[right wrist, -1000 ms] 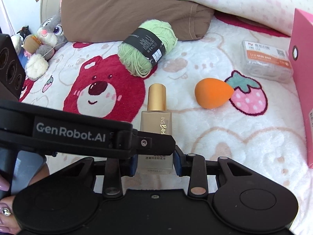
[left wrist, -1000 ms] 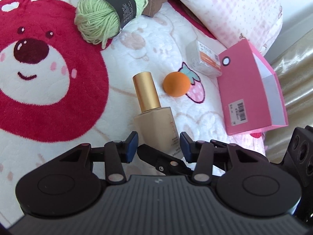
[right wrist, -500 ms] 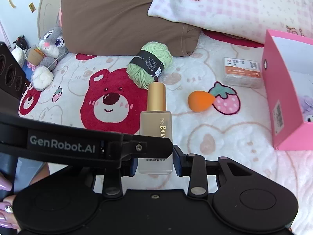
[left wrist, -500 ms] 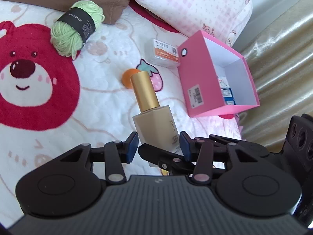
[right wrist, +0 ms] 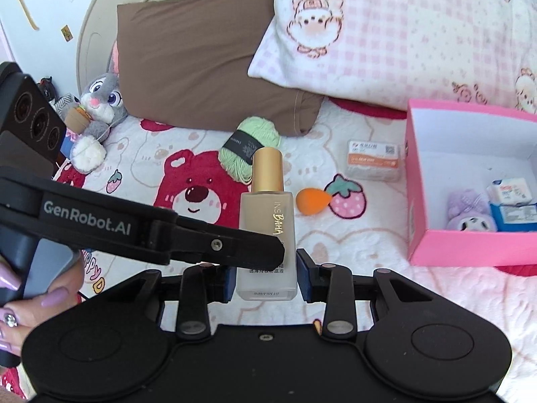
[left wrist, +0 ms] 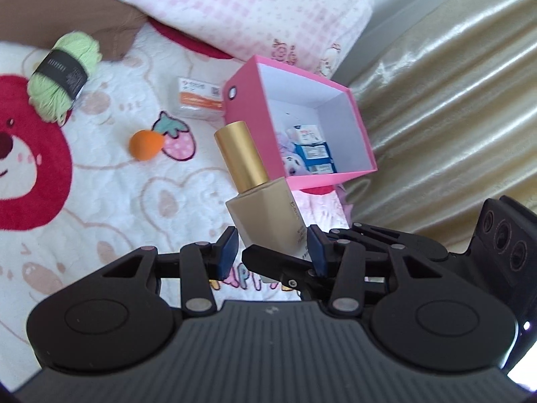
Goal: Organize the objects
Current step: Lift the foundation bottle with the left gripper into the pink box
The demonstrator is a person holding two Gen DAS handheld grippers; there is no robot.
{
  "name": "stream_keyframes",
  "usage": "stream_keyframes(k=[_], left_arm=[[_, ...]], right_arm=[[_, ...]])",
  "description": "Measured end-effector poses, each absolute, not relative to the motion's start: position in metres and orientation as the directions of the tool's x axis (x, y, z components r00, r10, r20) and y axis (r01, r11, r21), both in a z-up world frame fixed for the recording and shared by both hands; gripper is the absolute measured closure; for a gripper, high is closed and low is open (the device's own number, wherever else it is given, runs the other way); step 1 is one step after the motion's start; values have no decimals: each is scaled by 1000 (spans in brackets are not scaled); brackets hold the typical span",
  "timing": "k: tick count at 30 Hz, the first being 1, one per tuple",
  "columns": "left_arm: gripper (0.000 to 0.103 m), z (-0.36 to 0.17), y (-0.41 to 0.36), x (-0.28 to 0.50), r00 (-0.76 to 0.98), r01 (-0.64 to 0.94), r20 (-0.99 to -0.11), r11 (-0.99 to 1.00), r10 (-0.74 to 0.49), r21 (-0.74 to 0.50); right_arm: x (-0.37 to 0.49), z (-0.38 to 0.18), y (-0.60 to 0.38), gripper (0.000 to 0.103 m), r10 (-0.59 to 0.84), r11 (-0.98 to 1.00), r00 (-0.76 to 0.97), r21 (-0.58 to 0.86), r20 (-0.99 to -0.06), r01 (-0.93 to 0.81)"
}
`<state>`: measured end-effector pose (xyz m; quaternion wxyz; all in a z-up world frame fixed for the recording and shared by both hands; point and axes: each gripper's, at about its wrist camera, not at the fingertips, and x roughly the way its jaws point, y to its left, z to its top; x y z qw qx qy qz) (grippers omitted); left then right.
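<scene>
- Foundation bottle point(right wrist: 266, 231) is center frame in the right wrist view, gold cap up, lifted clear of the bed blanket point(right wrist: 352, 245). Blanket print shows under its base.
- Right tongs point(right wrist: 265, 280) are clenched on the bottle's lower body, one blue pad on each side wall. A low grip leaves the cap and neck free to go into the box.
- Left tongs point(left wrist: 270, 247) are clamped on the same bottle from the other side. In the right wrist view one left finger crosses in front of the glass, lower left to center.
- My read: the two-sided hold is there because the glass is smooth and square-sided. A second pair stops it twisting or slipping.
- Pink box point(left wrist: 255, 67) sits open at right, at the bed edge next to the curtain point(left wrist: 453, 100). It already holds small blue-white packs point(left wrist: 313, 149) and a purple plush point(right wrist: 470, 213).
- In the left wrist view the bottle leans toward the box, likely the drop target.
- Still on the blanket: green yarn ball point(right wrist: 250, 147), orange sponge point(right wrist: 310, 200), and cotton-swab case point(right wrist: 372, 159), all left of the box.
</scene>
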<state>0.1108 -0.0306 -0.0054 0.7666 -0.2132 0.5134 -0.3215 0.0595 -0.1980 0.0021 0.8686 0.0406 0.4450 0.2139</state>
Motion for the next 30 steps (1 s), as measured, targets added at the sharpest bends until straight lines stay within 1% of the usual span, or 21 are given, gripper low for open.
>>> stream_keyframes(k=[13,18,20,24,26,30], left_arm=[[60,61,-107,143,240,393,-639,675,-731,-625],[60,70,-143,166,229,393,-605,641,-762,-659],[60,69,-161,175,231,396,-595,633,-770,-666],[60,59,-197,194,224,400,-602,636,-766,-660],[60,47,-218,210,188,417,-622,635,-760,-650],[60,12,-247,235,126,380,-659,650,-741,-658]], right_arm=[[71,54,-264,63,351,934,606,227,-714,-275],[89,72,-293,63,287,957,640,177,-713,-232],[97,75,-304,63,252,966,649,143,-718,-218],[122,70,-336,63,221,975,645,140,-732,-175],[132,59,-347,63,189,981,644,115,-741,-155],[149,23,-372,63,177,984,611,155,-771,-88]])
